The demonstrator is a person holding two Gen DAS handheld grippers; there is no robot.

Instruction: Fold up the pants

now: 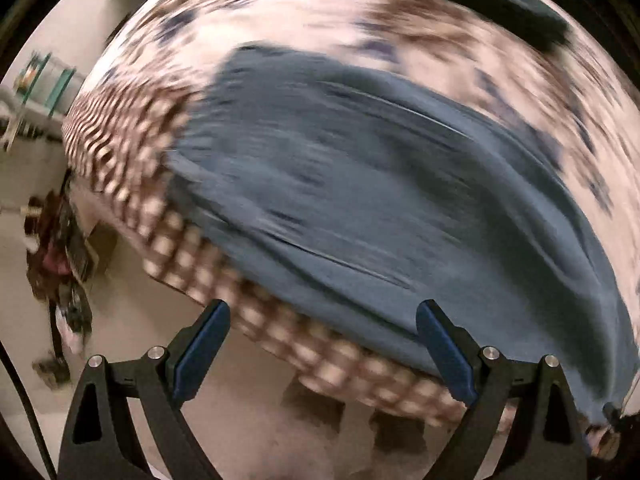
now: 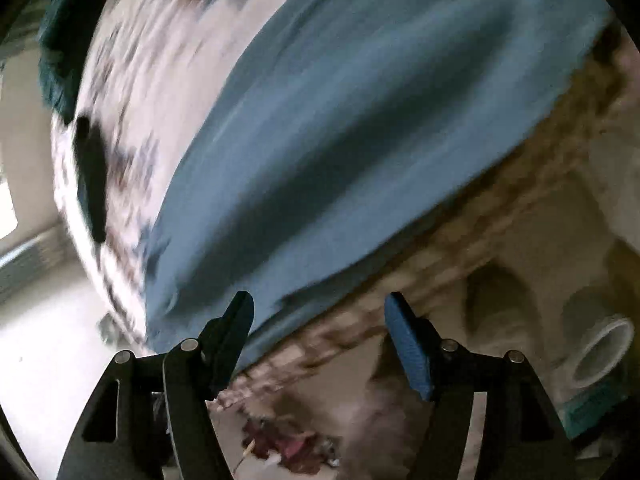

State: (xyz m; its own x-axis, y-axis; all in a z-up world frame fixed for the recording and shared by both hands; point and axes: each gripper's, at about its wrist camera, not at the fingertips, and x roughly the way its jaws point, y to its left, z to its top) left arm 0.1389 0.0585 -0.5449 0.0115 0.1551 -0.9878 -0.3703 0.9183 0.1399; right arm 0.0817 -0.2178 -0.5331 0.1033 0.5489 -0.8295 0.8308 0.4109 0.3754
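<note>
The blue pants (image 1: 380,208) lie spread on a bed with a patterned white, brown and navy cover (image 1: 320,8). Both views are motion-blurred. My left gripper (image 1: 324,320) is open and empty, hovering at the bed's near edge just short of the pants. In the right wrist view the pants (image 2: 340,140) run diagonally across the bed. My right gripper (image 2: 320,316) is open and empty, its left finger over the pants' near edge, the right finger past the bed's edge.
A dark green cloth (image 1: 492,4) lies at the far side of the bed and also shows in the right wrist view (image 2: 64,48). A checkered bed skirt (image 1: 168,216) hangs at the edge. Clutter (image 1: 60,260) sits on the floor. A white round container (image 2: 600,352) stands at the right.
</note>
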